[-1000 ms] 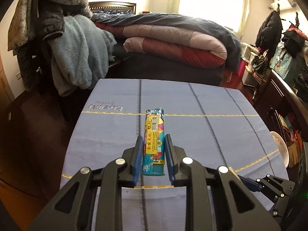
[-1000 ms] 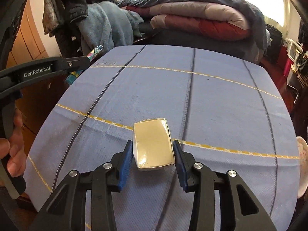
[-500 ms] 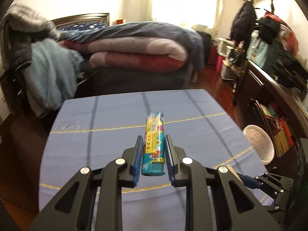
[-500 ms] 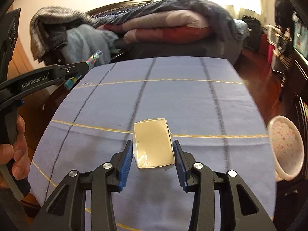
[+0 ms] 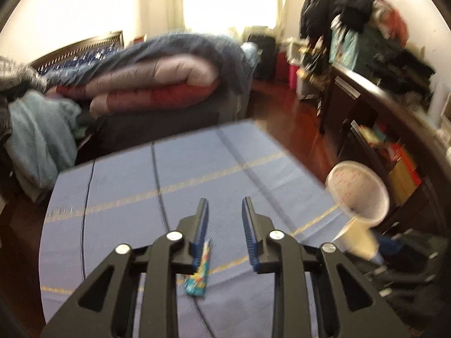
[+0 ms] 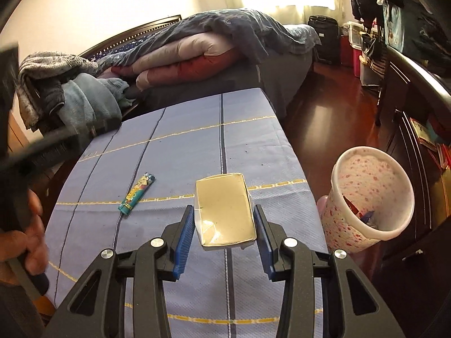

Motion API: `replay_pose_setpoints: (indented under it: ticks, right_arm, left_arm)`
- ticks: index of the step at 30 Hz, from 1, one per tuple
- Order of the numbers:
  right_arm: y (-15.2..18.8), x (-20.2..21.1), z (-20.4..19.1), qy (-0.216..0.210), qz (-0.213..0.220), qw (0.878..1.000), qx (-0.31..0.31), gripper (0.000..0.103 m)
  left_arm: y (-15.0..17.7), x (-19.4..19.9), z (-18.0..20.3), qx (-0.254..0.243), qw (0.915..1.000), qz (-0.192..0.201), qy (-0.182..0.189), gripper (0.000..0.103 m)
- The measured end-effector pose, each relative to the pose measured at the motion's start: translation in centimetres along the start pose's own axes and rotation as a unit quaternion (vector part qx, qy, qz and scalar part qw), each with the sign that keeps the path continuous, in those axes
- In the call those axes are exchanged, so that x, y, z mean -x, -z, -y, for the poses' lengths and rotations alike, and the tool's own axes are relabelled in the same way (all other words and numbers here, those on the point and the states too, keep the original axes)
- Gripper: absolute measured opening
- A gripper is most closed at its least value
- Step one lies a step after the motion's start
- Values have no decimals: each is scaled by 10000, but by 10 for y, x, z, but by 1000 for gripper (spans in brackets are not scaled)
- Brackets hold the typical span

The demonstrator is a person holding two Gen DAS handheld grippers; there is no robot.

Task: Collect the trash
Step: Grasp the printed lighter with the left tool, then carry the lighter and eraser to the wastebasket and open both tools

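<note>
A colourful snack wrapper lies flat on the blue tablecloth. In the left wrist view the wrapper shows just under the left finger. My left gripper is above the cloth, its jaws opening with nothing between them. My right gripper is shut on a beige flat box, held over the cloth's right side. A floral trash bin stands on the floor beside the table's right edge, with some trash inside. The left gripper is a dark blur at the left, with a hand on it.
A bed with folded quilts stands behind the table. Clothes are piled on a chair at the back left. A dark cabinet with hanging coats lines the right wall. Bare wooden floor lies between table and cabinet.
Both views swung to the right, bringing the bin into sight. My left gripper opened and the wrapper dropped from its jaws onto the cloth. The right gripper kept its hold on the box.
</note>
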State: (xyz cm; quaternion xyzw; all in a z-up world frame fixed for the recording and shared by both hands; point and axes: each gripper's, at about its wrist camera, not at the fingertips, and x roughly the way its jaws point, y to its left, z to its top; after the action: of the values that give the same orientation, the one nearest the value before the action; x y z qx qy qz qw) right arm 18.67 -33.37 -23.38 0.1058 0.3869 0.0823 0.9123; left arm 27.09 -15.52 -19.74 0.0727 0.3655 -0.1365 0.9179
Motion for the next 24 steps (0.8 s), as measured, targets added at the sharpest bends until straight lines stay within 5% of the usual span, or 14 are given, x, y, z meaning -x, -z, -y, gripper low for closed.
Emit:
replay_pose_setpoints:
  ticks: [3, 7, 9, 11, 24]
  right_arm:
    - [2, 0, 2, -90, -12, 10000, -5, 42]
    - [2, -2, -3, -208, -14, 9998, 58, 42]
    - [2, -2, -6, -239, -17, 9997, 78, 42]
    - [2, -3, -7, -247, -25, 9997, 84, 42]
    - [4, 3, -9, -313, 21, 9995, 38, 42]
  left_arm:
    - [24, -33, -20, 295, 9971, -698, 5, 38]
    - [48, -67, -37, 445, 9923, -1135, -216, 37]
    - [51, -71, -37, 402, 9930, -1084, -251, 36]
    - [51, -71, -34, 239, 9936, -1068, -297, 24]
    - [32, -33, -21, 255, 9978, -600, -134, 23]
